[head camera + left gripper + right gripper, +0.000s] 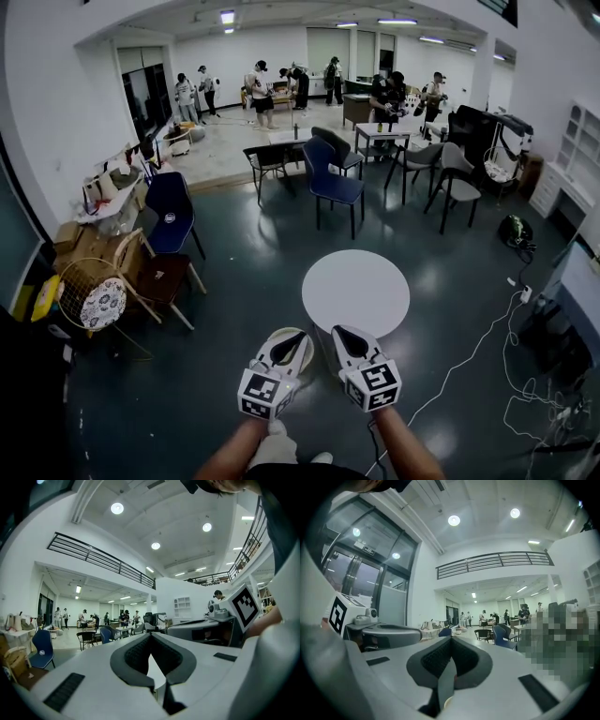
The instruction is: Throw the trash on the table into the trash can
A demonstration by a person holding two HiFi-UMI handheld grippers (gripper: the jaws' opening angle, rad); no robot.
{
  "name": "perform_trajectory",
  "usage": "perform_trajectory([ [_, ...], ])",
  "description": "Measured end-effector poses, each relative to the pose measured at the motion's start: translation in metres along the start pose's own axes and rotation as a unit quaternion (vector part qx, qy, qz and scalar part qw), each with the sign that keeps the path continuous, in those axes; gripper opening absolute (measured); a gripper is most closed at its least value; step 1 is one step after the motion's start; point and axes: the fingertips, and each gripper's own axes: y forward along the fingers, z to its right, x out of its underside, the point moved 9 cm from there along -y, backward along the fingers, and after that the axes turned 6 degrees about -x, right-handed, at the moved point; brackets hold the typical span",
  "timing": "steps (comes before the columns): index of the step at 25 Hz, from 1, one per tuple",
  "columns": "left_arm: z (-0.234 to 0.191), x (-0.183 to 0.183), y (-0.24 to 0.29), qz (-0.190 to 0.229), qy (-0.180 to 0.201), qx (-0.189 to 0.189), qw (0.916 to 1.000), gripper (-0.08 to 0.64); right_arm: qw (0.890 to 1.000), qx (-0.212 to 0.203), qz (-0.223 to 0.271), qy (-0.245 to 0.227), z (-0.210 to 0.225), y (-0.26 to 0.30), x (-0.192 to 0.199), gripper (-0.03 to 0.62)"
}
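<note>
Low in the head view my left gripper [290, 339] and my right gripper [346, 336] are held side by side, level, pointing at a round white table [356, 292] just beyond them. The table's top looks bare, and no trash or trash can can be made out in any view. Both grippers are shut with nothing seen between the jaws. The left gripper view shows its closed jaws [151, 641], with the right gripper's marker cube [244, 605] beside them. In the right gripper view the shut jaws [450, 645] fill the foreground, and the left gripper [370, 629] shows at the left.
A blue chair [330, 178] and several dark chairs [450, 183] stand beyond the table. At the left are another blue chair [171, 214], a wicker chair [98, 292] and cardboard boxes [70, 246]. White cables [487, 342] trail over the dark floor at right. People [258, 89] stand far back.
</note>
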Motion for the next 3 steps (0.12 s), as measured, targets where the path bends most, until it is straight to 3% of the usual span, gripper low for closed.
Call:
perform_trajectory([
  [3,0.0009,0.0007,-0.0066,0.002,0.000,-0.003,1.0000,0.015,1.000,0.000,-0.001,-0.004,-0.0052,-0.0037,0.0028,0.018],
])
